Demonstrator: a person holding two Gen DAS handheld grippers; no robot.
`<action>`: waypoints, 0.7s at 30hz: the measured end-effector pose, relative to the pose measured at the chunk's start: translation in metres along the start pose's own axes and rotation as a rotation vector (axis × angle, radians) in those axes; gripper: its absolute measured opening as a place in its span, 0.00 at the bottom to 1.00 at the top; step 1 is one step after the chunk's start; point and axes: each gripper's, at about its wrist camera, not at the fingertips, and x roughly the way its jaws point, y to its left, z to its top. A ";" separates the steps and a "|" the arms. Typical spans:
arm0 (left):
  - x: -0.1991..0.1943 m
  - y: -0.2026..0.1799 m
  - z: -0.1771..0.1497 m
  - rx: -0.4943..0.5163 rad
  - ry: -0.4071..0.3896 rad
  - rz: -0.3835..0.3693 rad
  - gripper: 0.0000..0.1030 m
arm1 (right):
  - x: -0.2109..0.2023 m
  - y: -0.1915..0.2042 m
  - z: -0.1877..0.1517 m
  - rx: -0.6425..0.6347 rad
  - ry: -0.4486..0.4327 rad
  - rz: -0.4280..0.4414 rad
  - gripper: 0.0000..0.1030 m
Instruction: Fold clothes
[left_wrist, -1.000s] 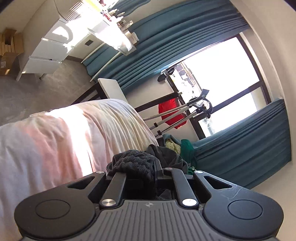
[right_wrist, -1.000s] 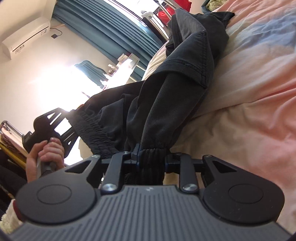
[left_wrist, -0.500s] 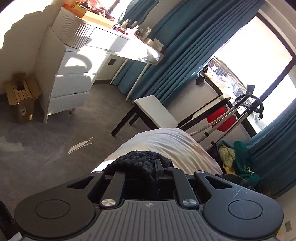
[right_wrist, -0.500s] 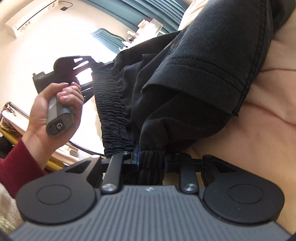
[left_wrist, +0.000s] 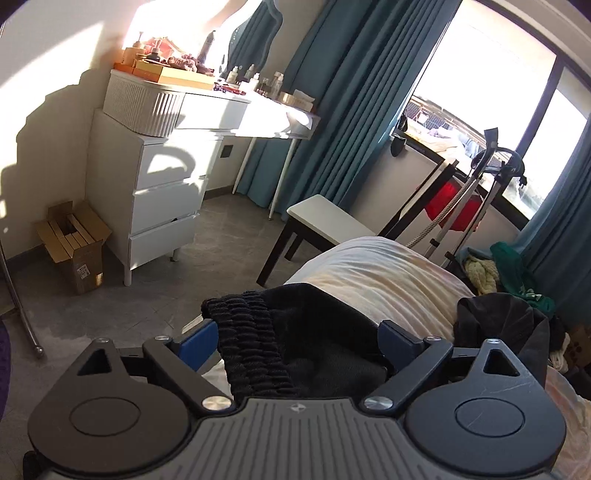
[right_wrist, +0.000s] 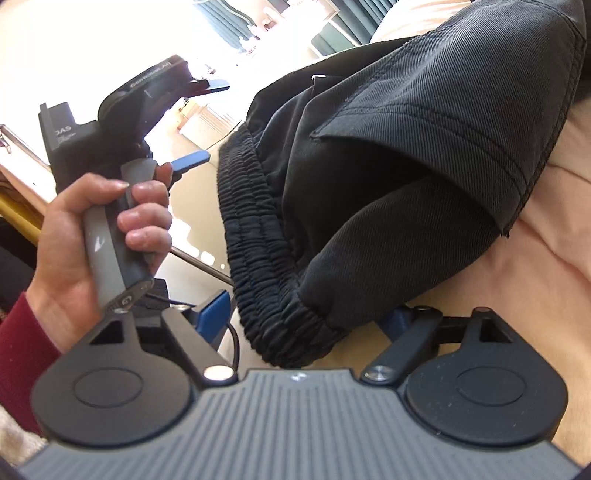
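Note:
Black trousers (right_wrist: 406, 155) with a ribbed elastic waistband (right_wrist: 258, 258) lie folded on the pale pink bed sheet (right_wrist: 524, 295). My right gripper (right_wrist: 306, 317) is opening at the near end of the waistband, which sits loose between the blue pads without touching them. Up left, a hand (right_wrist: 74, 229) in a red sleeve holds my left gripper (right_wrist: 205, 123), whose blue fingers are spread. In the left wrist view, my left gripper (left_wrist: 295, 336) is opening wide, and the waistband (left_wrist: 251, 343) and dark cloth rest between its pads unpressed.
Past the bed's end (left_wrist: 388, 273) stand a white bench (left_wrist: 325, 221), a white dresser (left_wrist: 159, 192) with a cluttered desk, and a cardboard box (left_wrist: 74, 243). Teal curtains (left_wrist: 332, 110) and a window are behind. A steamer stand (left_wrist: 461, 206) and a clothes pile (left_wrist: 498, 269) are right.
Both grippers were shut on the trousers' waistband; now both have spread and let the cloth go. The left view has swung from the bed towards the dresser.

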 end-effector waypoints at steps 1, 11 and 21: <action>-0.011 -0.001 -0.006 0.010 0.007 0.001 0.93 | -0.008 0.001 -0.001 -0.001 -0.001 -0.013 0.82; -0.131 -0.076 -0.070 0.190 -0.081 -0.054 0.96 | -0.129 0.013 -0.004 -0.147 -0.194 -0.143 0.82; -0.212 -0.183 -0.190 0.394 -0.163 -0.145 0.96 | -0.242 -0.042 -0.015 -0.234 -0.450 -0.289 0.82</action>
